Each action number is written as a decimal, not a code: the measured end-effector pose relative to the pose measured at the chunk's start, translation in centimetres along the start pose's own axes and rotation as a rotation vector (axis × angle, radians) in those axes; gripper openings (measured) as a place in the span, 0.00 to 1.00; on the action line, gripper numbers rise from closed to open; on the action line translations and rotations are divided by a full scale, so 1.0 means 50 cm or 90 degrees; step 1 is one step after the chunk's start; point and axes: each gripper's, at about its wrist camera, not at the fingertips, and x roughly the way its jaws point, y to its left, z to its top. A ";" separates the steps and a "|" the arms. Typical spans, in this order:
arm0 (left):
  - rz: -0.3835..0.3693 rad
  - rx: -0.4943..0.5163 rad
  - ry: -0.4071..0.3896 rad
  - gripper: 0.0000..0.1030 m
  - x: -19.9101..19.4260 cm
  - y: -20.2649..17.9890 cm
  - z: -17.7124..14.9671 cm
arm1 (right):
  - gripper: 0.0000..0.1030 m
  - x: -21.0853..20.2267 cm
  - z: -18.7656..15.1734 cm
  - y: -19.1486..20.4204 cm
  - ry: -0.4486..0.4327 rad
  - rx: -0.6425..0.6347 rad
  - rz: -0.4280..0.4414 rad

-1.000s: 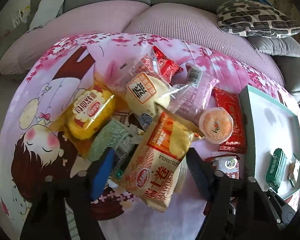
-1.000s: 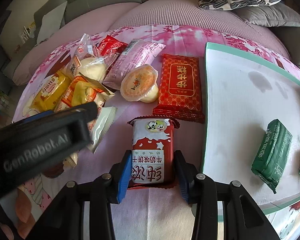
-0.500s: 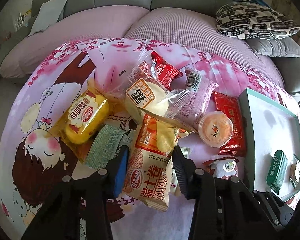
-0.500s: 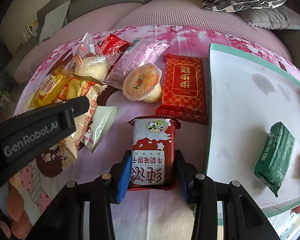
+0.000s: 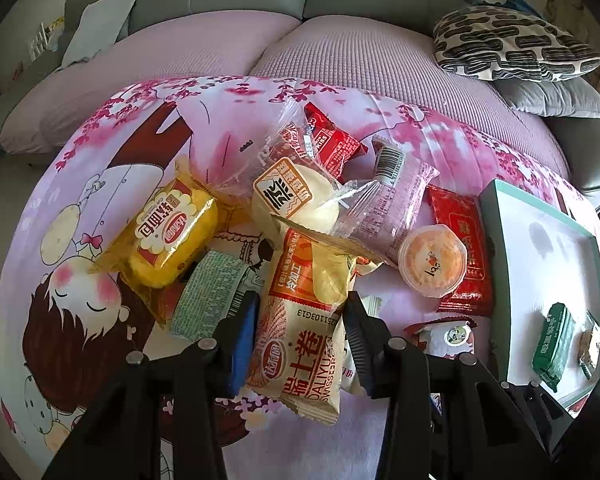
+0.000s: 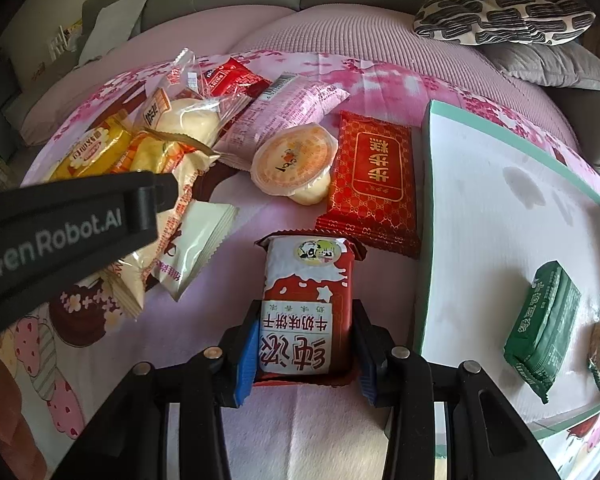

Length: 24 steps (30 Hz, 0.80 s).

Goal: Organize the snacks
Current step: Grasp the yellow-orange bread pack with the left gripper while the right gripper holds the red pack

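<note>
Snacks lie in a heap on a pink cartoon cloth. In the left wrist view my left gripper (image 5: 300, 308) is shut on an orange-and-cream swiss roll pack (image 5: 312, 276), both pads pressing its sides. In the right wrist view my right gripper (image 6: 306, 320) is shut on a red-and-white milk biscuit pack (image 6: 306, 276), just left of the white tray's teal rim (image 6: 426, 200). A green pack (image 6: 542, 324) lies on the tray with another small pack beside it. The left gripper's black body (image 6: 60, 228) crosses the left side of the right wrist view.
Around the swiss roll lie a yellow pack (image 5: 168, 236), a wrapped bun (image 5: 296, 200), a pink pack (image 5: 388, 208), a jelly cup (image 5: 432, 260), a flat red pack (image 5: 464, 252) and a pale green pack (image 5: 208, 296). Sofa cushions and a patterned pillow (image 5: 512, 44) lie beyond.
The left jaws have closed from wide apart onto the swiss roll pack. The right gripper keeps its hold on the biscuit pack, with only a slight roll.
</note>
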 end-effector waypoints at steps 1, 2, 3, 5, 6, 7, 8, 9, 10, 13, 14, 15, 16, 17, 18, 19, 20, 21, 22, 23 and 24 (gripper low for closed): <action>0.000 -0.002 0.000 0.43 0.000 0.001 0.000 | 0.43 0.001 0.000 0.001 -0.001 -0.001 -0.001; -0.001 -0.003 0.000 0.43 0.000 0.001 0.001 | 0.43 0.003 0.001 0.005 -0.001 -0.002 -0.001; -0.001 -0.005 0.000 0.43 -0.001 0.002 0.001 | 0.43 0.004 0.002 0.006 -0.002 -0.003 -0.002; -0.002 -0.007 0.001 0.43 -0.002 0.002 0.001 | 0.43 0.000 -0.002 0.003 -0.003 -0.004 -0.003; -0.002 -0.008 0.000 0.42 -0.002 0.002 0.001 | 0.43 0.000 -0.003 0.003 -0.003 -0.005 -0.003; -0.001 -0.008 -0.001 0.41 -0.003 0.001 0.002 | 0.42 -0.002 -0.003 0.002 -0.005 -0.005 -0.003; -0.004 -0.009 -0.003 0.38 -0.005 0.001 0.002 | 0.42 -0.003 -0.003 0.002 -0.005 -0.004 -0.002; -0.009 -0.011 -0.003 0.36 -0.007 0.001 0.002 | 0.42 -0.004 -0.004 0.002 -0.006 -0.005 -0.002; -0.013 -0.013 -0.004 0.35 -0.009 0.001 0.002 | 0.42 -0.006 -0.004 0.002 -0.007 -0.005 -0.001; -0.017 -0.018 -0.007 0.35 -0.011 0.004 0.003 | 0.41 -0.010 -0.004 0.001 -0.007 -0.004 0.005; -0.020 -0.023 -0.007 0.34 -0.012 0.006 0.003 | 0.41 -0.012 -0.004 -0.001 -0.008 0.000 0.010; -0.023 -0.027 -0.009 0.34 -0.015 0.008 0.004 | 0.41 -0.014 -0.004 -0.004 -0.008 0.004 0.015; -0.023 -0.029 -0.012 0.34 -0.019 0.009 0.005 | 0.41 -0.018 -0.003 -0.008 -0.009 0.010 0.024; -0.023 -0.030 -0.017 0.34 -0.024 0.010 0.006 | 0.41 -0.022 -0.003 -0.011 -0.010 0.014 0.029; -0.023 -0.032 -0.023 0.34 -0.030 0.011 0.007 | 0.41 -0.026 -0.002 -0.012 -0.013 0.017 0.033; -0.024 -0.034 -0.029 0.34 -0.036 0.012 0.009 | 0.41 -0.033 -0.001 -0.014 -0.018 0.019 0.035; -0.023 -0.035 -0.034 0.34 -0.040 0.012 0.010 | 0.41 -0.038 0.000 -0.015 -0.022 0.020 0.036; -0.024 -0.037 -0.040 0.34 -0.047 0.013 0.012 | 0.41 -0.044 0.001 -0.016 -0.026 0.022 0.037; -0.024 -0.038 -0.044 0.34 -0.050 0.013 0.013 | 0.41 -0.050 0.002 -0.019 -0.029 0.026 0.041; -0.024 -0.039 -0.047 0.34 -0.055 0.013 0.015 | 0.41 -0.055 0.002 -0.022 -0.030 0.031 0.046; -0.023 -0.039 -0.052 0.34 -0.060 0.012 0.016 | 0.41 -0.060 0.003 -0.025 -0.031 0.036 0.051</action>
